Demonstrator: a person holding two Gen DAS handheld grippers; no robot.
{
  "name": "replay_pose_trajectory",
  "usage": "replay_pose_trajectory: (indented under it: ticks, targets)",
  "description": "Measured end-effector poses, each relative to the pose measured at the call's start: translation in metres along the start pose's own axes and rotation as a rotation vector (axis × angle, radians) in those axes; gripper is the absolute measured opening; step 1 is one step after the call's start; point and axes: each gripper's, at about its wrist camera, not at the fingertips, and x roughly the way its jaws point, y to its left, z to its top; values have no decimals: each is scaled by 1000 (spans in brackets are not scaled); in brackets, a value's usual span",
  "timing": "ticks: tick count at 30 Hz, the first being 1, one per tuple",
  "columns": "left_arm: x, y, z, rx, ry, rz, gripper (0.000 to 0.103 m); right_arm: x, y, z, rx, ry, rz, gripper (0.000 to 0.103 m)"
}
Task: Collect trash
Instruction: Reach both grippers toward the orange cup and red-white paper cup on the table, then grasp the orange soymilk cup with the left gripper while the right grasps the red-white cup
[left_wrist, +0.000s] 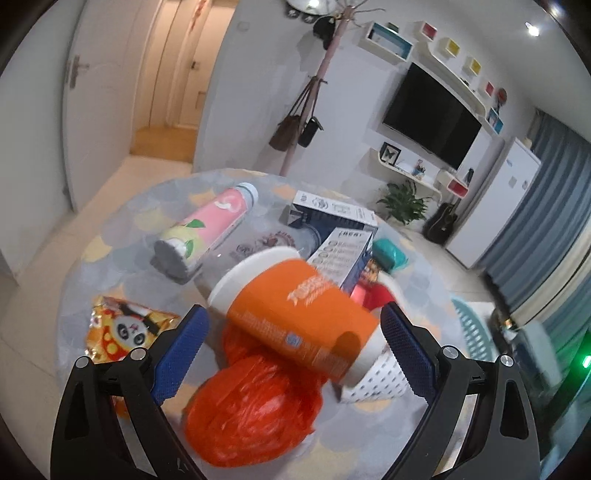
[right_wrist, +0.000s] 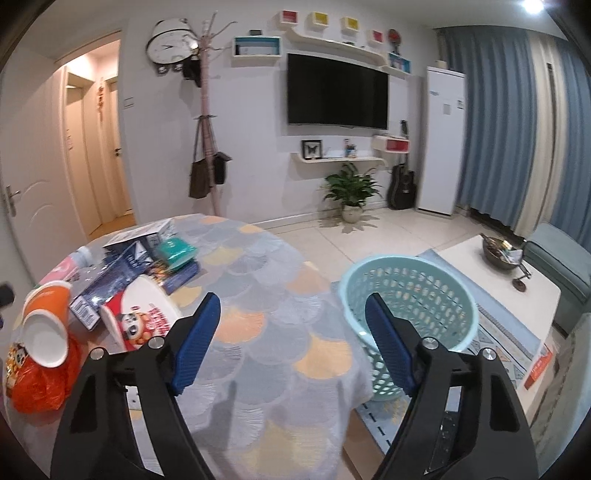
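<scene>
An orange paper cup (left_wrist: 295, 314) lies tilted on a crumpled red plastic bag (left_wrist: 255, 402) on the round table. My left gripper (left_wrist: 291, 350) is open, its blue fingers either side of the cup and apart from it. The cup (right_wrist: 46, 321) and the bag (right_wrist: 40, 384) also show in the right wrist view at the table's left edge. My right gripper (right_wrist: 291, 343) is open and empty above the table's near right part. A light blue mesh basket (right_wrist: 406, 314) stands on the floor right of the table.
On the table lie a pink bottle (left_wrist: 207, 229), a panda snack packet (left_wrist: 125, 328), dark blue boxes (left_wrist: 332, 214), a teal packet (left_wrist: 389, 254) and a red and white bowl (right_wrist: 140, 314). A white coffee table (right_wrist: 498, 280) stands beyond the basket.
</scene>
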Motion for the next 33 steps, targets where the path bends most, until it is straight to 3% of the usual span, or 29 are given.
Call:
replay_pose_trajectory:
  ticks: [6,13,15,20,28,33]
  targets:
    - [29,-7,13,-75,110,43,91,3,22,3,-35,8,82,76]
    - [64,-25,6,26,171,165,91,12,39,5,-63,61,176,77]
    - [63,-25,4,55,170,167,91,16,43,5,-69,84,205,77]
    - [50,-21,2,100,166,109,78,26,57,6,-70,159,300,77]
    - [31,-3,1,92,158,-71,58,58,85,6,-23,345,449,77]
    - [33,-3,0,149,176,-104,62,76,109,2,-43,403,425,81]
